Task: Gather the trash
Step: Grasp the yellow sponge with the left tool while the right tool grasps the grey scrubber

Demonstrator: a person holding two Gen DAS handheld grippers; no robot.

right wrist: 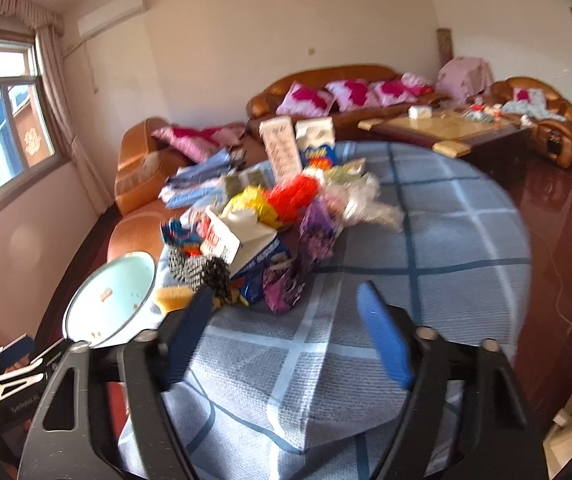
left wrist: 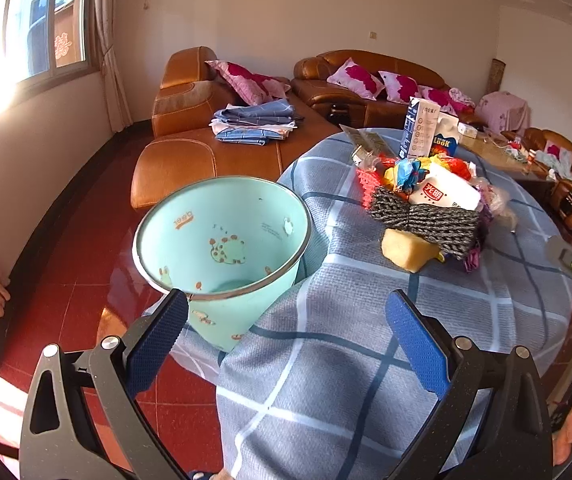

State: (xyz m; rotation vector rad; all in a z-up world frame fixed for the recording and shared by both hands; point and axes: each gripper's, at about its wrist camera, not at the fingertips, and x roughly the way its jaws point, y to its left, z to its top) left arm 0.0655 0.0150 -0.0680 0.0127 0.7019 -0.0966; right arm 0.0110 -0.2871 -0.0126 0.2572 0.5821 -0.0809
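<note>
A heap of trash (left wrist: 426,204) lies mid-table on the checked cloth (left wrist: 346,360), ahead of both empty, spread grippers: left gripper (left wrist: 286,312) beside the mint wastebasket (left wrist: 221,256) at the table's left edge, right gripper (right wrist: 286,308) just short of the heap.

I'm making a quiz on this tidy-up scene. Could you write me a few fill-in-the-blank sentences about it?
1. The pale green bin stands at the table's edge and holds ____ trash so far.
2. The trash pile lies on a ____ checked tablecloth.
3. Nearest the left gripper, a ____ sponge sits at the pile's front.
4. Both grippers' jaws are ____.

Missing: no; blue; yellow; open
</note>
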